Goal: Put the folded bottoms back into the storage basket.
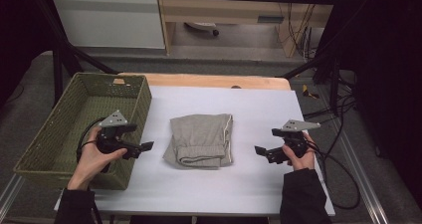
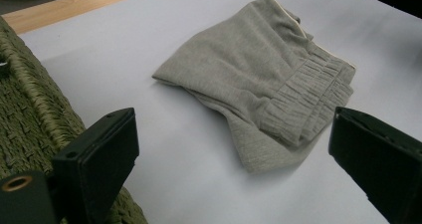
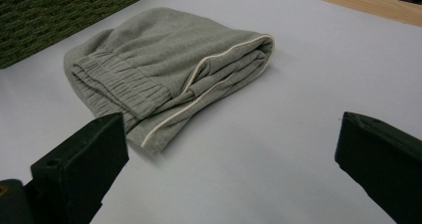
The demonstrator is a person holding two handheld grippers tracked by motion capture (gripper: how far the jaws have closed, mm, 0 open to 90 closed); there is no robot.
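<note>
A: Start from the high view. What lies on the table?

B: A white sheet [image 1: 224,184] covers the table, and folded grey pants [image 1: 201,140] sit at its middle. A green woven basket [image 1: 45,139] stands at nine o'clock from the pants, at the sheet's left edge.

A: And the grippers?

B: The left gripper [image 1: 141,148] is held by the left hand [image 1: 94,157] over the basket's near right corner, pointing toward three o'clock, at the pants. The right gripper [image 1: 262,153] is in the right hand [image 1: 298,157] at three o'clock from the pants, pointing toward nine. Both are apart from the cloth.

A: Now the left gripper view.

B: Its jaws stand wide apart with nothing between them. The grey pants [image 2: 259,79] lie ahead toward twelve to one o'clock, elastic waistband nearest the right jaw. The basket [image 2: 30,109] wall is at nine o'clock, beside the left jaw.

A: And the right gripper view?

B: Jaws spread wide again, empty. The pants [image 3: 164,64] lie toward eleven o'clock, a pale piped seam along the near fold. The basket [image 3: 64,15] shows at the upper left corner.
</note>
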